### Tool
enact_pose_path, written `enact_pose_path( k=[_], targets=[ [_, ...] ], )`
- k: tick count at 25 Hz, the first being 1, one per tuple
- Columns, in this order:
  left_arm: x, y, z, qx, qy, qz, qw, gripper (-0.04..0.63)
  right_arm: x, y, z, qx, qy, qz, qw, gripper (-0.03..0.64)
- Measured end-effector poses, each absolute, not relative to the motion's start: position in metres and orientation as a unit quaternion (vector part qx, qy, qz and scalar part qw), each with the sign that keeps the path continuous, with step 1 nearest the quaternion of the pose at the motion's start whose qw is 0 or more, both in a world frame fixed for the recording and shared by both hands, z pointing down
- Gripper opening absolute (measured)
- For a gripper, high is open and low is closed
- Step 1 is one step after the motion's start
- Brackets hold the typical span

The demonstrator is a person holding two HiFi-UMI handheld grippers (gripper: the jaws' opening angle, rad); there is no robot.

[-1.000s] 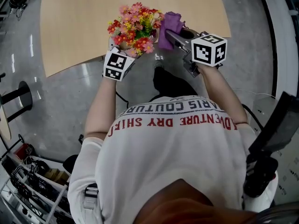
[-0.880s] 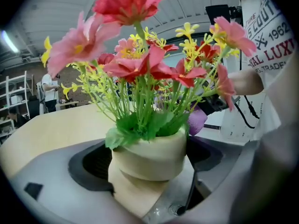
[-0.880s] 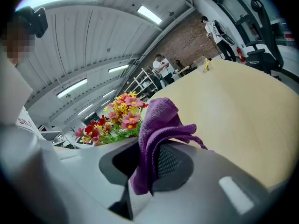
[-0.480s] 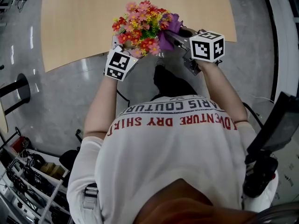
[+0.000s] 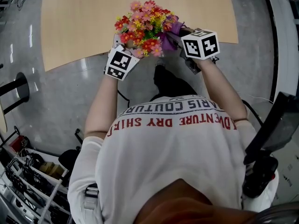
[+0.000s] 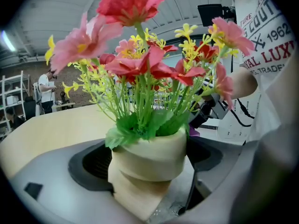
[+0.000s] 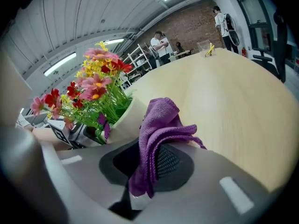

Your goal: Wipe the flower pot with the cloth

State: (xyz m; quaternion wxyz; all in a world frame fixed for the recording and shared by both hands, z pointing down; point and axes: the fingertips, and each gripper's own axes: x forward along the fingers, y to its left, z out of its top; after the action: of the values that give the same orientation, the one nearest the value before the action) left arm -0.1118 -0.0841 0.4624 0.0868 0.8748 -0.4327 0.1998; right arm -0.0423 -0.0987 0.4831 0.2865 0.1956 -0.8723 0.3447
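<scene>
A cream flower pot (image 6: 149, 157) full of red, pink and yellow artificial flowers (image 5: 145, 27) is held off the wooden table (image 5: 84, 17) near its front edge. My left gripper (image 6: 149, 176) is shut on the pot's lower body, one jaw on each side. My right gripper (image 7: 149, 167) is shut on a purple cloth (image 7: 159, 134), which bunches up over its jaws. The cloth (image 5: 170, 33) lies against the right side of the pot (image 7: 127, 118). In the head view the flowers hide the pot and most of both grippers' jaws.
The light wooden table (image 7: 224, 92) stretches away beyond the pot. At its far end stand people (image 7: 161, 43) and a small clear container (image 7: 205, 48). Shelving (image 5: 28, 185) sits at the lower left, and a dark object (image 5: 271, 134) stands to the person's right.
The pot has shifted a little right and further over the table. My right gripper has closed in on it, so more of the cloth is now tucked under the flowers.
</scene>
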Motion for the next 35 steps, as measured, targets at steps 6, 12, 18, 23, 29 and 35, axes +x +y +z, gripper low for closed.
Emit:
enact_pose_path(
  k=[6,12,18,23,29,35],
  targets=[
    [-0.114,-0.086,0.467,0.861,-0.453,0.208,0.096,0.506,-0.034,-0.102,0.479,0.215,-0.876,0.353,0.248,0.044],
    [-0.123,-0.060,0.449,0.805,-0.554,0.169,0.126,0.507,-0.007,-0.090,0.455,0.242,-0.880,0.356,0.200,0.045],
    [-0.101,-0.056,0.456,0.733,-0.650,0.145,0.141,0.506,0.020,-0.073,0.455,0.259,-0.878,0.364,0.173,0.046],
    [-0.101,-0.065,0.464,0.671,-0.710,0.149,0.149,0.506,0.040,-0.056,0.452,0.270,-0.873,0.370,0.167,0.046],
    [-0.110,-0.078,0.466,0.641,-0.739,0.148,0.144,0.506,0.046,-0.047,0.454,0.268,-0.874,0.372,0.163,0.046],
    [-0.108,-0.076,0.467,0.662,-0.721,0.161,0.126,0.449,0.047,-0.046,0.456,0.264,-0.876,0.373,0.153,0.046]
  ],
)
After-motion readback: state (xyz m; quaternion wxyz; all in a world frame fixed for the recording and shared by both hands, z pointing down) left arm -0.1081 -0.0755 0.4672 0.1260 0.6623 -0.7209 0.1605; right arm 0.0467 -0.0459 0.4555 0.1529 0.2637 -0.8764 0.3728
